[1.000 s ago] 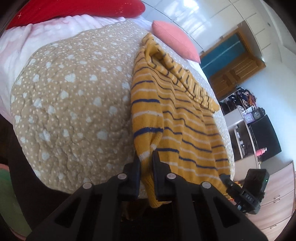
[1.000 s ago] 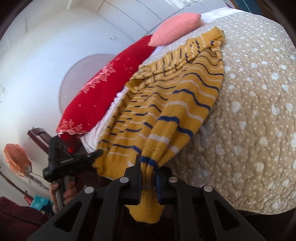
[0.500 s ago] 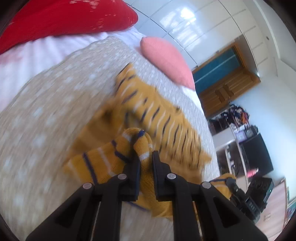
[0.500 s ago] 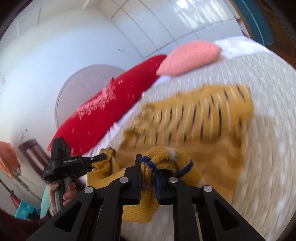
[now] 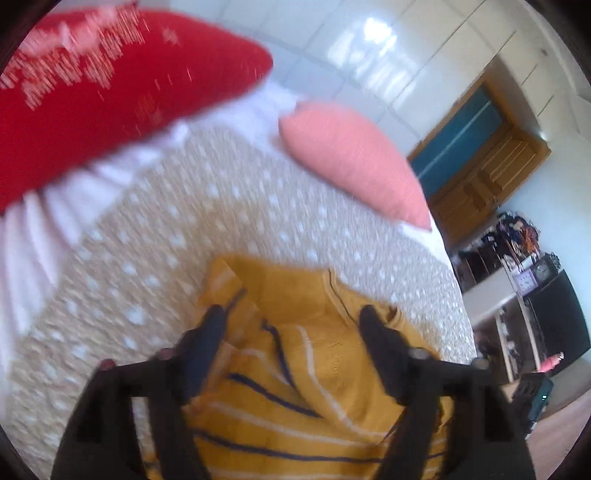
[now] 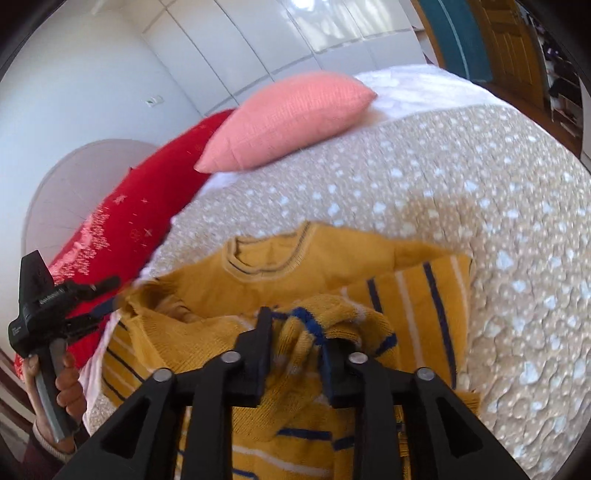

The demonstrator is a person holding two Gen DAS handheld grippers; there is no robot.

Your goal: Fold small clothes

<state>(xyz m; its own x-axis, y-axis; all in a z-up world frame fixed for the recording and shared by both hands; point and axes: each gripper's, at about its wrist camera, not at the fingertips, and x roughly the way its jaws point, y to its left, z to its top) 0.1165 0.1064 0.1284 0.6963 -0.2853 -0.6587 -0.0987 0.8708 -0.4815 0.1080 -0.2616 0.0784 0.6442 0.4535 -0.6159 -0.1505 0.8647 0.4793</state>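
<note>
Where the left claw (image 5: 291, 325) hangs over the sweater (image 5: 295, 376), its jaws stand wide apart and have just been opening; the yellow knit lies under and between them but neither finger presses it. The left view is blurred. The right claw (image 6: 295, 332) has also just been opening, its jaws now at a narrow gap; a bunched fold of sweater with a blue-striped edge sits between the fingers (image 6: 260, 339). Whether the pads grip that fold I cannot tell for certain; the cloth looks slack, draped over the right finger.

Sweater: mustard yellow, navy and white stripes, lying on the bed, lower part doubled over toward the collar (image 6: 266, 256). The round neck opening shows just beyond the right claw. One sleeve edge reaches out flat to the right.

At the left edge of the right view, a hand (image 6: 62, 384) holds the left gripper's handle beside the bed.

Under the sweater: a beige quilt (image 6: 461, 177) with white spots. Beyond it, a white sheet (image 6: 406, 88). A pink cushion (image 6: 288, 114) rests at the head of the bed, a red pillow (image 5: 110, 96) with white pattern beside it. Behind, white cupboard doors (image 6: 295, 33); to the right, a wooden door (image 5: 491, 162) and cluttered shelves (image 5: 513, 243).
</note>
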